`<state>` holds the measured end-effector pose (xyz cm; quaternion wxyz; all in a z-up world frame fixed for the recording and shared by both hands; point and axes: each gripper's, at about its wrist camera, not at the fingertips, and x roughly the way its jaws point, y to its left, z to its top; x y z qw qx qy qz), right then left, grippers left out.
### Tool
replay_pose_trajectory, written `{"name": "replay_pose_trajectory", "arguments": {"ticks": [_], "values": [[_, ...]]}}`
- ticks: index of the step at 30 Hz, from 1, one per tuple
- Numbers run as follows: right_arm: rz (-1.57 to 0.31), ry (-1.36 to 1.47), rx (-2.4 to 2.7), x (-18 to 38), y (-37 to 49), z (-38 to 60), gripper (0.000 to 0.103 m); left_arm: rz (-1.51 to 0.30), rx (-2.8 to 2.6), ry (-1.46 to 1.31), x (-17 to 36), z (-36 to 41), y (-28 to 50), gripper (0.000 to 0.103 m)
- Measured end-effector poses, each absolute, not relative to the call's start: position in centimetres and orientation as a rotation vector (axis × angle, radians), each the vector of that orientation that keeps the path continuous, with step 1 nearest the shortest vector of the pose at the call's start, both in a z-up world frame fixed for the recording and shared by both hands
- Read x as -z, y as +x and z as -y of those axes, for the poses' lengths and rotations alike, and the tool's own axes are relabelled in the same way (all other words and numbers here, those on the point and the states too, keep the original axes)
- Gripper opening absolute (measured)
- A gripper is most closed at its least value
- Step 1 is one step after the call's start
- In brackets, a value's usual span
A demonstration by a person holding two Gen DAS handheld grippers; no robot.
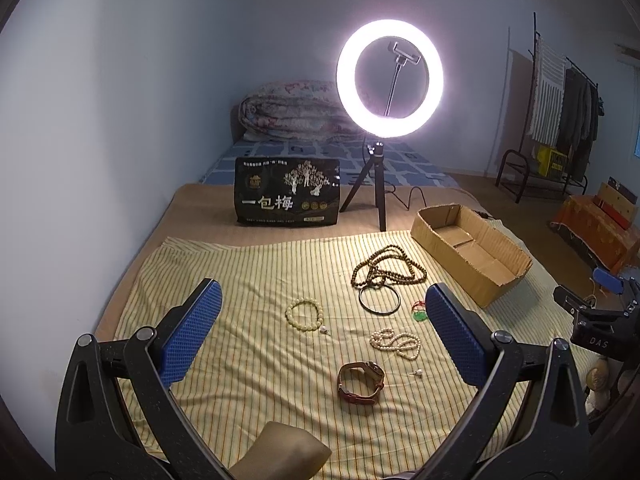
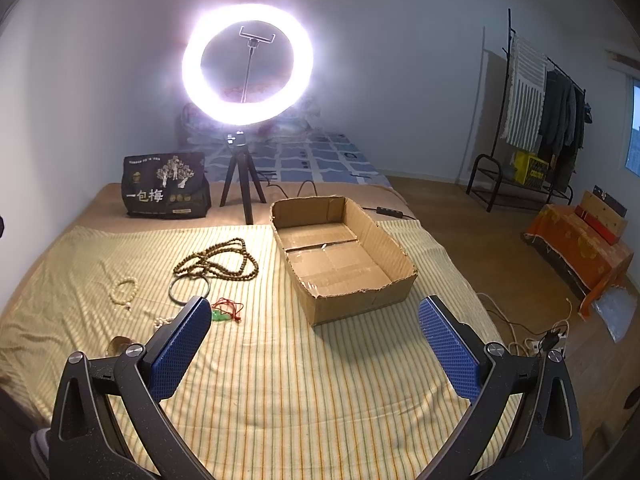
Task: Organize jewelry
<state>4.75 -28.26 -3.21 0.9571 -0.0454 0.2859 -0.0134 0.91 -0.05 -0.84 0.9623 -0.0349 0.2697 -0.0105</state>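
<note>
Jewelry lies on a striped cloth (image 1: 248, 360): a long brown bead necklace (image 1: 386, 270) (image 2: 218, 260), a dark bangle (image 1: 379, 300) (image 2: 189, 289), a cream bead bracelet (image 1: 304, 314) (image 2: 125, 290), a pearl strand (image 1: 394, 343), a brown-strap watch (image 1: 360, 382), a green pendant on red cord (image 1: 418, 312) (image 2: 226, 312), and small earrings (image 1: 417, 373). An empty cardboard box (image 1: 486, 280) (image 2: 352, 304) sits to the right. My left gripper (image 1: 320, 340) is open above the cloth. My right gripper (image 2: 314, 348) is open, near the box's front.
A lit ring light on a tripod (image 1: 390, 76) (image 2: 246, 68) and a black snack bag (image 1: 286, 192) (image 2: 166, 190) stand behind the cloth. Folded quilt (image 1: 296, 110) at the back. Clothes rack (image 2: 540, 120) and cables (image 2: 540, 336) on the floor to the right.
</note>
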Motion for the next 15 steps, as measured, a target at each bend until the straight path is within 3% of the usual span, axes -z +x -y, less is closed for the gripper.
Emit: {"name": "replay_pose_trajectory", "arguments": {"ticks": [8,15], "values": [[-0.603,-0.160,-0.054,4.6,6.4,27.5,0.103,-0.672,0.077,-0.128,2.9,-0.9,3.6,0.103],[-0.695,-0.225,-0.209,7.6,9.5,24.7,0.103,-0.825,0.145,-0.198,6.0,-1.1,6.1,0.082]]}}
